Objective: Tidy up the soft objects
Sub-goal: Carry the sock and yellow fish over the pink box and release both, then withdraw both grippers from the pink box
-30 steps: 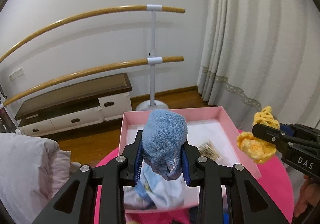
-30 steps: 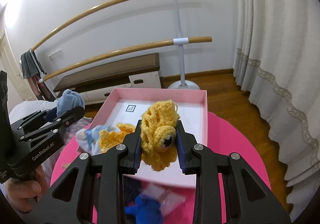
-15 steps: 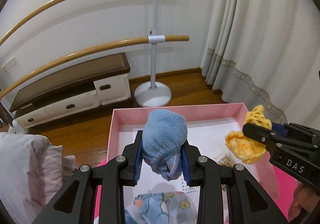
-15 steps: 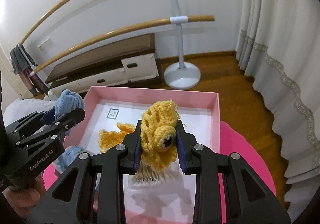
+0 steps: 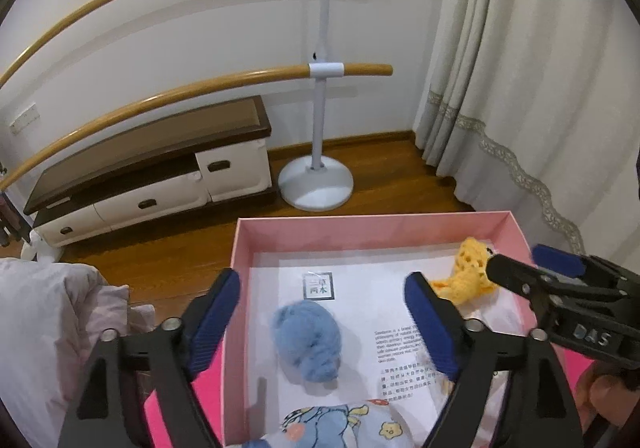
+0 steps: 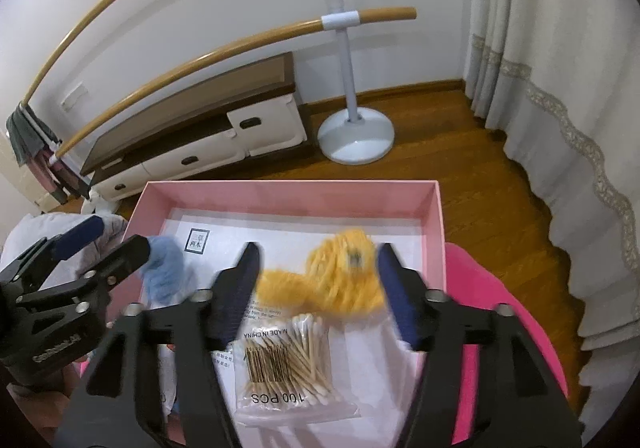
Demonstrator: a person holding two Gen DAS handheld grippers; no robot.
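A pink box (image 5: 368, 226) with a white printed sheet inside stands on a pink table. My left gripper (image 5: 324, 322) is open above it, and a blue fluffy cloth (image 5: 308, 344) lies on the sheet between its fingers. My right gripper (image 6: 316, 288) is open, and a yellow crocheted toy (image 6: 332, 280), blurred, sits in the box (image 6: 288, 194) between its fingers. The toy also shows in the left wrist view (image 5: 466, 276), and the blue cloth in the right wrist view (image 6: 166, 268). The left gripper (image 6: 100, 244) shows at the left of the right wrist view, and the right gripper (image 5: 532, 264) at the right of the left wrist view.
A bag of cotton swabs (image 6: 286, 364) and a cartoon-print cloth (image 5: 340, 426) lie at the box's near end. A low cabinet (image 5: 148, 172), a ballet barre stand (image 5: 316, 184) and curtains (image 5: 520, 88) stand beyond. A pale pillow (image 5: 44, 332) is at the left.
Both grippers have opened over the box. The blue cloth and the yellow toy have dropped out of them into the box.
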